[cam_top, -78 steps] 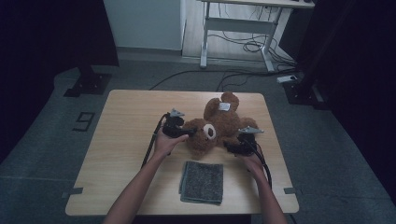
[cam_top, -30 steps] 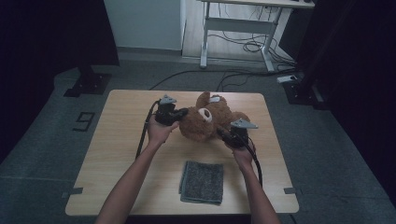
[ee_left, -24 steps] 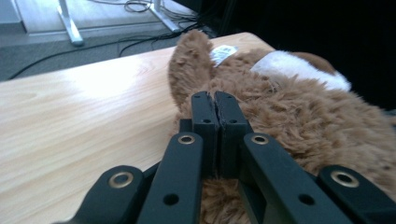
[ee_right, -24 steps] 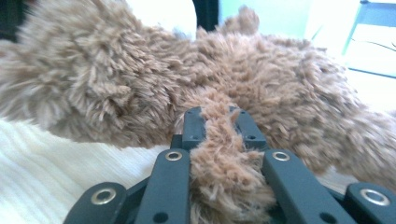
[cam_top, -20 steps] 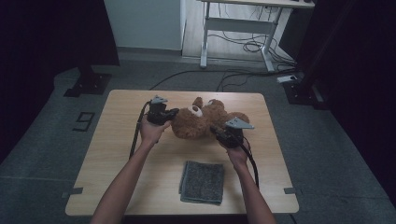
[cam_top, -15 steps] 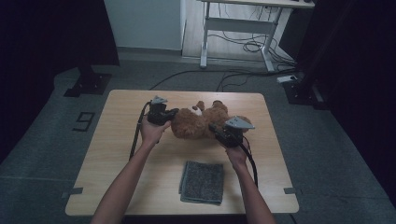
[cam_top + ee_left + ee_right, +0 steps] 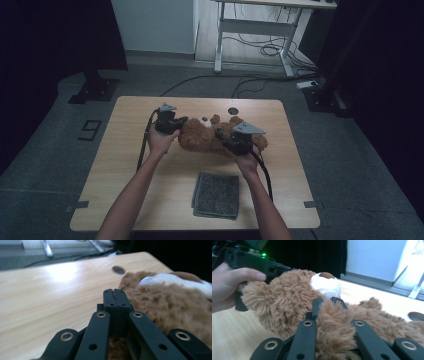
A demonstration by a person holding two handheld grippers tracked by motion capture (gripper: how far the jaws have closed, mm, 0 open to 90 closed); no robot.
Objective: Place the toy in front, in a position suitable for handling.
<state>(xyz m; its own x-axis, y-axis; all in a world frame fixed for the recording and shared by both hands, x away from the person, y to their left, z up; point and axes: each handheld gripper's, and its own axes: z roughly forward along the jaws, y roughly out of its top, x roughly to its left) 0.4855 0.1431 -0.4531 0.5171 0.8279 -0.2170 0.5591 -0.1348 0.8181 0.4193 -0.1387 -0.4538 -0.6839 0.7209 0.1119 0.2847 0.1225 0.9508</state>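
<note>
A brown teddy bear [image 7: 200, 137] with a white muzzle lies on its back across the middle of the wooden table [image 7: 125, 165]. My left gripper [image 7: 182, 122] is at the bear's head end, jaws pressed together [image 7: 115, 292] with brown fur [image 7: 175, 302] bulging beneath them. My right gripper [image 7: 220, 135] reaches in from the right; its jaws [image 7: 328, 301] are shut on a thick tuft of the bear [image 7: 287, 297]. In the right gripper view, the person's other hand [image 7: 229, 282] holds the left gripper against the bear's ear.
A folded dark grey cloth [image 7: 216, 195] lies near the front edge, between the forearms. A dark round hole [image 7: 232, 110] sits in the tabletop behind the bear. A desk frame [image 7: 250, 30] and floor cables stand beyond the table.
Both grippers have carried the bear leftward across the table and laid it flatter. The left hand has sunk a little; the right has risen slightly.
</note>
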